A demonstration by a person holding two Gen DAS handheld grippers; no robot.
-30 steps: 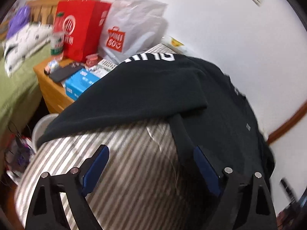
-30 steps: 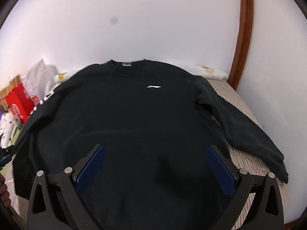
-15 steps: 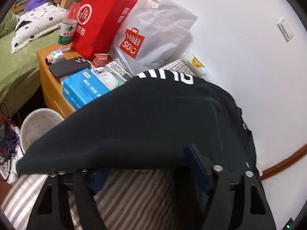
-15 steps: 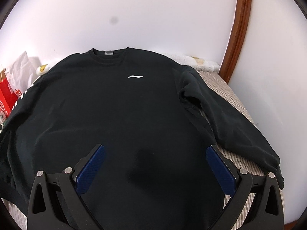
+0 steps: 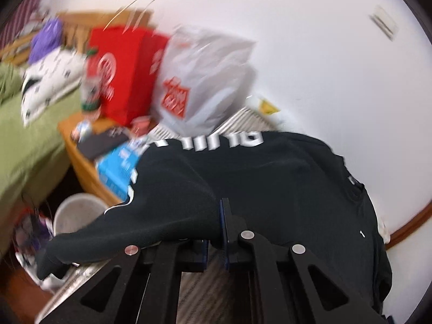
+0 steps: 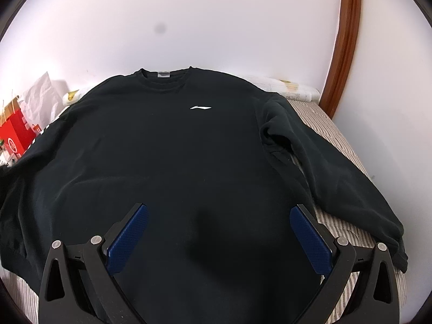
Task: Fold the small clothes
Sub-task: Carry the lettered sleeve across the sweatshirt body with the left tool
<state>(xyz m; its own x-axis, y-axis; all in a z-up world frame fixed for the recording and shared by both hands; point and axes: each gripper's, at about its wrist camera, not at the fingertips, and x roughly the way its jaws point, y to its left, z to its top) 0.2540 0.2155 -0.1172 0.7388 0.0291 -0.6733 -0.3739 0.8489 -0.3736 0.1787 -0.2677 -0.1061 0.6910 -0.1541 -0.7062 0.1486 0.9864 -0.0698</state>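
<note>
The sweatshirt point(image 6: 172, 162) lies flat and unfolded on the bed point(image 6: 324, 124), collar at 12 o'clock; the left gripper point(image 5: 216, 232) pinches its sleeve point(image 5: 162, 216); the right gripper point(image 6: 218, 237) hovers spread; all folds remain.

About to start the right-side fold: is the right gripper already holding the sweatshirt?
No. The right gripper hangs wide open over the sweatshirt, its blue pads apart with no cloth pinched between them.

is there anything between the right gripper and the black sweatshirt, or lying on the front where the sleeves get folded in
Nothing visible. The right gripper hangs open directly over the black sweatshirt, whose front is bare apart from its own logo. The left gripper is already shut on the left sleeve.
</note>
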